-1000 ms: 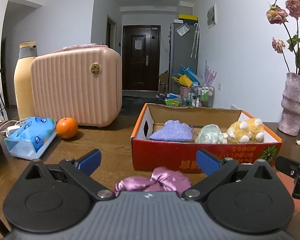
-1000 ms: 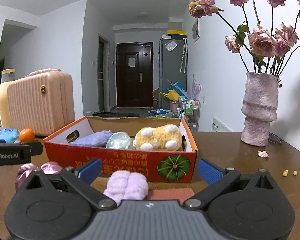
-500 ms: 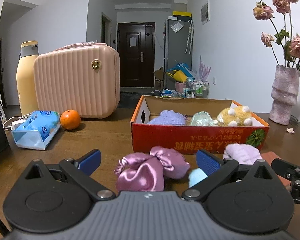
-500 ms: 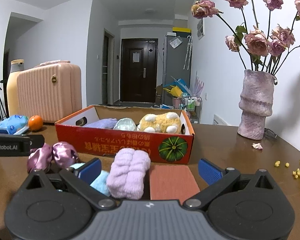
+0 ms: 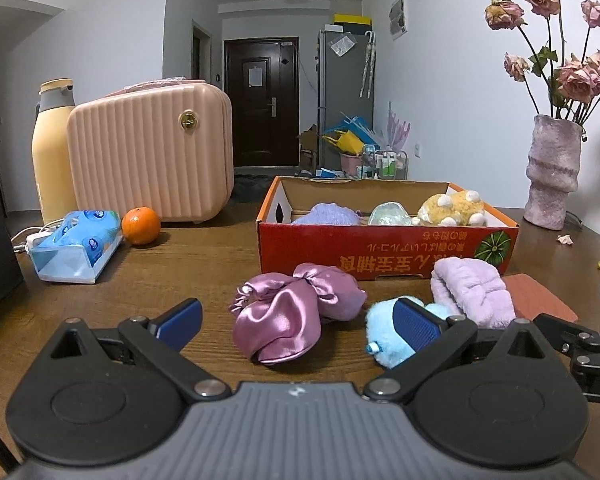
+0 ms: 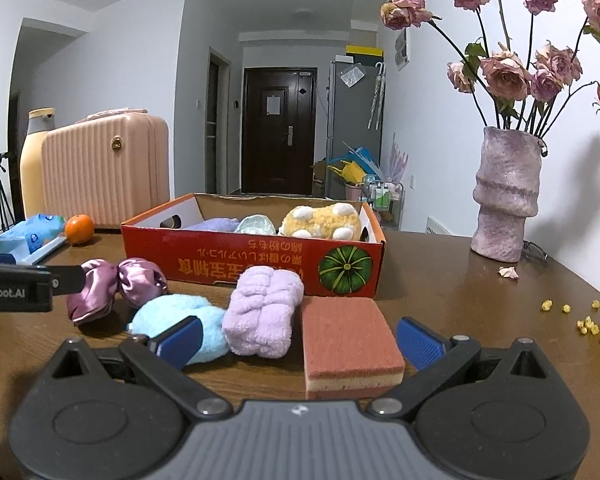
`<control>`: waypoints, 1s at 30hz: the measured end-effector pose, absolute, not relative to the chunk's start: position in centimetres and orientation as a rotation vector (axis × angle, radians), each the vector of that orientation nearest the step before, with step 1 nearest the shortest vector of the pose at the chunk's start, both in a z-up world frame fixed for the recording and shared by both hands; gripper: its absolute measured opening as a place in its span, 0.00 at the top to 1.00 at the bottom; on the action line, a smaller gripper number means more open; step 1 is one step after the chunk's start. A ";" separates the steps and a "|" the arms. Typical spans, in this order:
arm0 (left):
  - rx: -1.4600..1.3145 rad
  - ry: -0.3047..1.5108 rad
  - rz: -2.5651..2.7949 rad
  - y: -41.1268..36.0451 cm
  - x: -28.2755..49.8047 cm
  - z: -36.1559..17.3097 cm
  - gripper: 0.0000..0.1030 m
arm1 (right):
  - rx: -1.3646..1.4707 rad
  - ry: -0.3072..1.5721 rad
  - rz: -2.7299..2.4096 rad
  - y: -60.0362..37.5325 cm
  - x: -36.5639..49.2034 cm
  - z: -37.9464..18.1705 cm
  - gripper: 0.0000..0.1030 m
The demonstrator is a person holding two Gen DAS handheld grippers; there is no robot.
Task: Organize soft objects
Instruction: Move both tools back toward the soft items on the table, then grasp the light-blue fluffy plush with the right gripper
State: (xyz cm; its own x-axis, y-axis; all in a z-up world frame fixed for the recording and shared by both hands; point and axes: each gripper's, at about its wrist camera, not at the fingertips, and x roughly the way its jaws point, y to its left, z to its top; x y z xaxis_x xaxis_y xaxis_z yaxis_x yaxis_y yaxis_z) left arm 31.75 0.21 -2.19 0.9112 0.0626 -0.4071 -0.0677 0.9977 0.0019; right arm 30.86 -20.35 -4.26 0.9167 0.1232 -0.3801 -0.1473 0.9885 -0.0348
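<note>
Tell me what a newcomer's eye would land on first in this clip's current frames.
Probably the red cardboard box at mid-table, with a yellow plush inside, and the soft items lined up in front of it: a shiny purple satin pouch, a light blue plush, a lilac towel roll and a red sponge. Dried roses in a pink vase stand at the right.

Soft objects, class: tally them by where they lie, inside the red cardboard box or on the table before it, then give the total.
In the red box: 3 (lavender knit, pale green item, yellow plush)
On the table: 4 (purple satin scrunchie, blue plush, lilac towel, sponge)
Total: 7
</note>
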 end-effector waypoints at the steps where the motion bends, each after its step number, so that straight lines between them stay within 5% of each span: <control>1: -0.012 0.420 0.065 0.2 31.7 -2.2 0.00 | -0.061 0.389 0.141 -20.3 30.9 -4.3 0.00; 30: -0.030 0.448 0.071 4.9 32.1 -2.1 0.00 | -0.072 0.447 0.277 -13.1 32.8 -5.2 0.00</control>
